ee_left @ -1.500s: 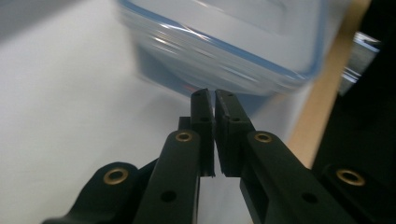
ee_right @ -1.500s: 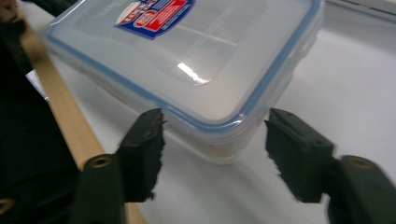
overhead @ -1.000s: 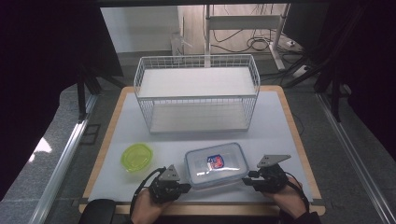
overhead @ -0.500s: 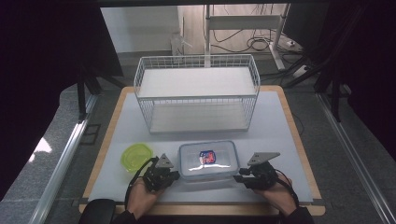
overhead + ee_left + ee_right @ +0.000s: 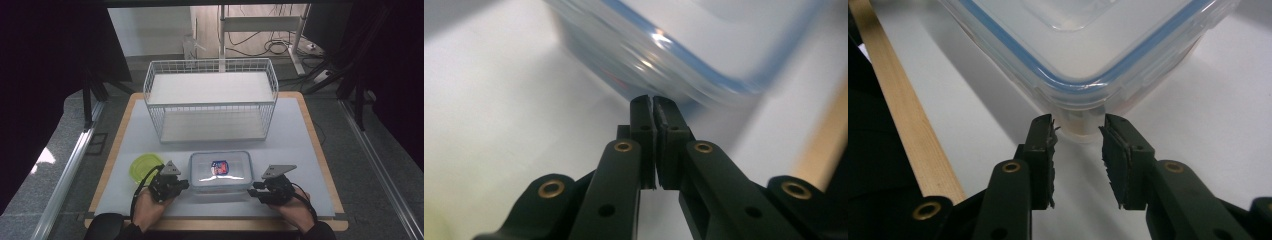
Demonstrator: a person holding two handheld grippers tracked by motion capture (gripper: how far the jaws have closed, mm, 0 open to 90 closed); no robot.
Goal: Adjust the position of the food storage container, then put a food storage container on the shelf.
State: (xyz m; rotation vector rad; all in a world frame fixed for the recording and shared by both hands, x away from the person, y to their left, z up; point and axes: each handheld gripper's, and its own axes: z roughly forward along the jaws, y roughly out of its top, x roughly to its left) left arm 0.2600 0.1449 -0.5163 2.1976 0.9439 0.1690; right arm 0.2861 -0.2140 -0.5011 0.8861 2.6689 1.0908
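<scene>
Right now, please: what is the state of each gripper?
Left gripper: shut, holding nothing, tips at the clear container.
Right gripper: open, jaws apart at the container's corner, holding nothing.

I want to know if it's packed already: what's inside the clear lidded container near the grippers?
Through the lid of the clear container, the high view shows one small red and blue item near the middle. What it is cannot be told. Glare on the lid hides the rest of the inside.

L gripper (image 5: pixel 184 184) fingers pressed together, R gripper (image 5: pixel 252 188) fingers apart, both hands low.
</scene>
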